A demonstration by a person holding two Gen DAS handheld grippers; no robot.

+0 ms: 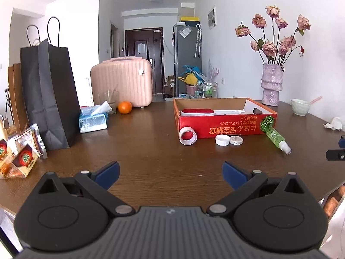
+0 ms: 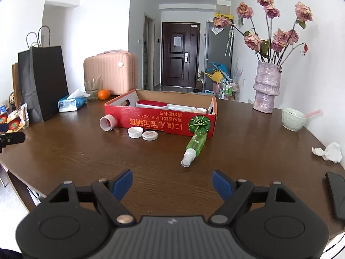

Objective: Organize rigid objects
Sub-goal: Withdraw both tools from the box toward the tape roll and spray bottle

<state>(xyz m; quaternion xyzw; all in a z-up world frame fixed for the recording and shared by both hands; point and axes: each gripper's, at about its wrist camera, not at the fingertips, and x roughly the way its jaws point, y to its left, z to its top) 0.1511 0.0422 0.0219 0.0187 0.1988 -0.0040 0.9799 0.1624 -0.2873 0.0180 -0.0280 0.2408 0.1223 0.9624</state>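
A red cardboard box (image 1: 226,127) (image 2: 159,123) sits on the brown table, with a red-and-white brush (image 1: 198,112) (image 2: 152,104) lying inside. In front of it lie a tape roll (image 1: 188,136) (image 2: 107,123), a white ribbed lid (image 1: 222,140) (image 2: 135,132), a small round tin (image 1: 236,139) (image 2: 150,135) and a green spray bottle (image 1: 277,139) (image 2: 195,146) on its side. My left gripper (image 1: 171,173) stands open, well short of these things. My right gripper (image 2: 172,182) is open too, empty, with the bottle's cap just ahead of it.
A black paper bag (image 1: 49,92), tissue pack (image 1: 93,119), orange (image 1: 124,107) and pink case (image 1: 121,82) stand left. A vase of flowers (image 2: 267,86), bowl (image 2: 293,118), crumpled tissue (image 2: 328,151) and a dark phone (image 2: 336,194) lie right. Snack packs (image 1: 19,153) sit far left.
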